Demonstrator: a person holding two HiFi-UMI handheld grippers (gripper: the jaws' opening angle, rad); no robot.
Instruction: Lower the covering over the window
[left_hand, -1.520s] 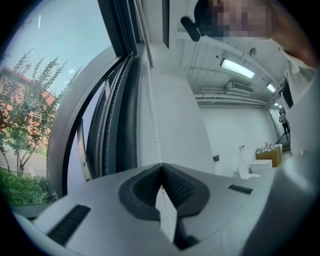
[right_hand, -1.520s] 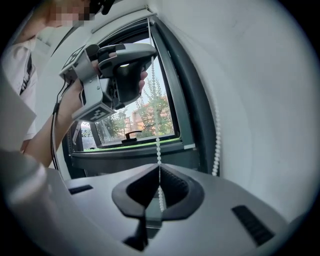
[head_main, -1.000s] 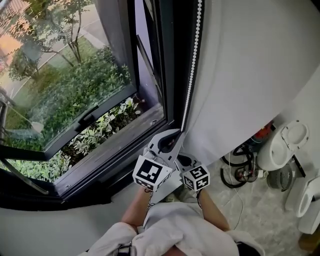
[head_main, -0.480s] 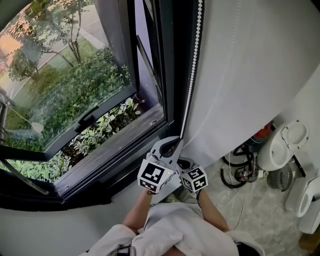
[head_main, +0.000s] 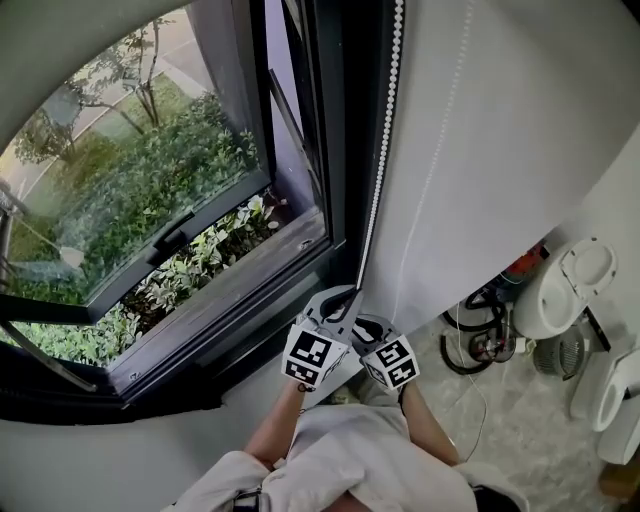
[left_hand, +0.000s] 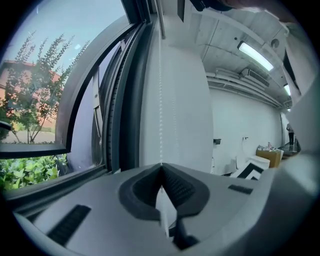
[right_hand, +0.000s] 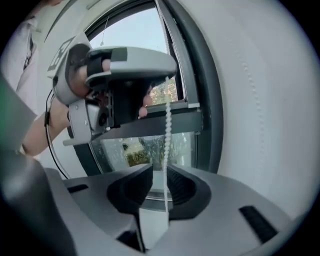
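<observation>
White window blind (head_main: 40, 45) has a thin white bead chain (left_hand: 160, 100), and that chain is where our jaws are. Our left gripper (left_hand: 161, 169) has its dark ribbed pads closed together on the chain, which rises straight up from the pinch. Our right gripper (right_hand: 160, 175) has just been opening its jaws. They stand apart with the chain running down between them, close to the right pad, and neither pad presses on it. In the right gripper view the left gripper sits farther up the same chain.

In the head view we hold the two grippers side by side, marker cubes nearest us. The left one is just left of the right, and both are at the low end of the chain. The chain runs along the right edge of the dark grey window frame (head_main: 345, 150), in front of a plain white wall (head_main: 520, 120). Left of the frame a glass sash (head_main: 150, 200) stands pushed open over green shrubs (head_main: 190, 260).

The blind itself shows as a white sheet with a curved lower edge across the far left corner of the head view, over the top of the glass. Most of the pane is uncovered.

On the speckled floor (head_main: 520, 420) to the right lie coiled black cables (head_main: 470, 345) and a round white housing (head_main: 570, 285).
</observation>
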